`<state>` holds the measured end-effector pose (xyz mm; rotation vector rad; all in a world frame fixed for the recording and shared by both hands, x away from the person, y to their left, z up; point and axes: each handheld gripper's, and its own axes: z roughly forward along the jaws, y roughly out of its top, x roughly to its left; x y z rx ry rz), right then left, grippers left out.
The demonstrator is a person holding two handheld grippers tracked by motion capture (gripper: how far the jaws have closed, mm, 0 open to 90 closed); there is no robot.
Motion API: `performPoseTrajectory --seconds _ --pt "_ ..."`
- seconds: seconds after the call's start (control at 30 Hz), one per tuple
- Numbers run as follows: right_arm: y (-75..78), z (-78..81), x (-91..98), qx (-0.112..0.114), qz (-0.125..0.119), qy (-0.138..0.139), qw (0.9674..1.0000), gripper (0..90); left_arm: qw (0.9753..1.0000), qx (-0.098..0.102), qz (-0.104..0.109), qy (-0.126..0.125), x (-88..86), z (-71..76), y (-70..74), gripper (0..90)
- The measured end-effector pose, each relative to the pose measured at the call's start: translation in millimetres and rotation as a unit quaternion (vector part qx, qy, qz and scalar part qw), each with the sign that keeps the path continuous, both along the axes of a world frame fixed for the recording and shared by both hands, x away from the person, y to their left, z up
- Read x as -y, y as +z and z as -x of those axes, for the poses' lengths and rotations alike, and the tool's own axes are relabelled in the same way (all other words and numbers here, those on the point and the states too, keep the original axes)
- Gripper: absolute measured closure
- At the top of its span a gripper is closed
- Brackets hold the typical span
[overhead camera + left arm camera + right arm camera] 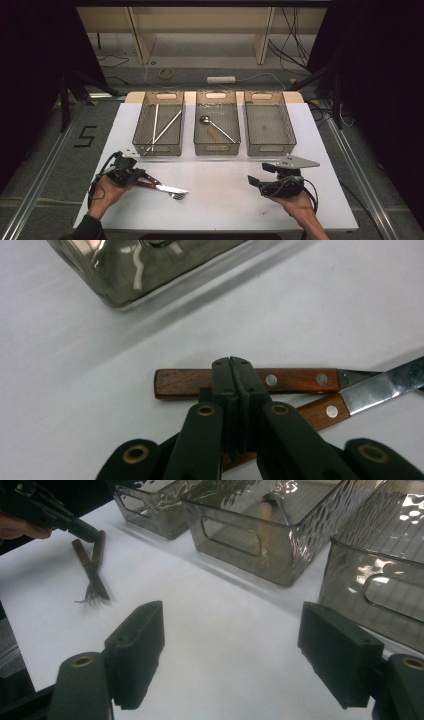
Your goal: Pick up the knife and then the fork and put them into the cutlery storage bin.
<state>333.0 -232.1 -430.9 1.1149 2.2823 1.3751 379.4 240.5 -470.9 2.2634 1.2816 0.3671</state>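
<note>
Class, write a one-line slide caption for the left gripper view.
Shut black claw poised over two wooden-handled, riveted utensils lying crossed on the white table, beside a clear smoky plastic bin.

Three bins (216, 145) behind, table (225, 200) middle open

Bright bench, dark surroundings, slightly soft pictures

Overhead light washes the white bench (225, 200); glare ripples on the bins (240, 530) behind it, whose shadows fall toward the camera.

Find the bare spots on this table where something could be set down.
Free: the white tabletop between the fork and the right tongs, and the empty right bin. Crowded: by the left tongs, shut over two wooden-handled utensils.
</note>
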Motion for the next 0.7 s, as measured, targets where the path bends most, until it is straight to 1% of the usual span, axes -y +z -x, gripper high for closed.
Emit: performPoseTrajectory --seconds 0.2,0.27,0.4,0.5,0.63,0.7 --pt "-0.2 0.1 -0.9 0.000 0.002 0.002 1.0000 27.8 0.9999 -0.016 -0.005 -0.002 -1.4 2.4 -1.4 88.6" --pt "0.0 0.2 -0.8 0.000 0.003 0.002 1.0000 27.8 0.9997 -0.023 -0.011 -0.004 -2.5 3.2 -2.2 88.6" --pt "0.1 0.3 -0.7 -0.001 0.003 0.002 1.0000 27.7 0.9995 -0.030 -0.014 -0.002 -3.3 4.8 -2.1 88.6" --pt "0.3 0.7 -0.6 0.000 0.003 0.002 1.0000 27.8 0.9990 -0.039 -0.022 -0.002 -2.9 8.6 -1.1 88.6" --pt "0.5 0.7 -0.3 -0.001 0.004 0.002 1.0000 27.8 0.9983 -0.053 -0.025 -0.003 -1.7 14.1 -1.5 88.6" --pt "0.5 0.8 -0.3 -0.001 0.004 0.002 1.0000 27.8 0.9979 -0.057 -0.028 -0.005 -0.7 16.1 -0.8 88.6"
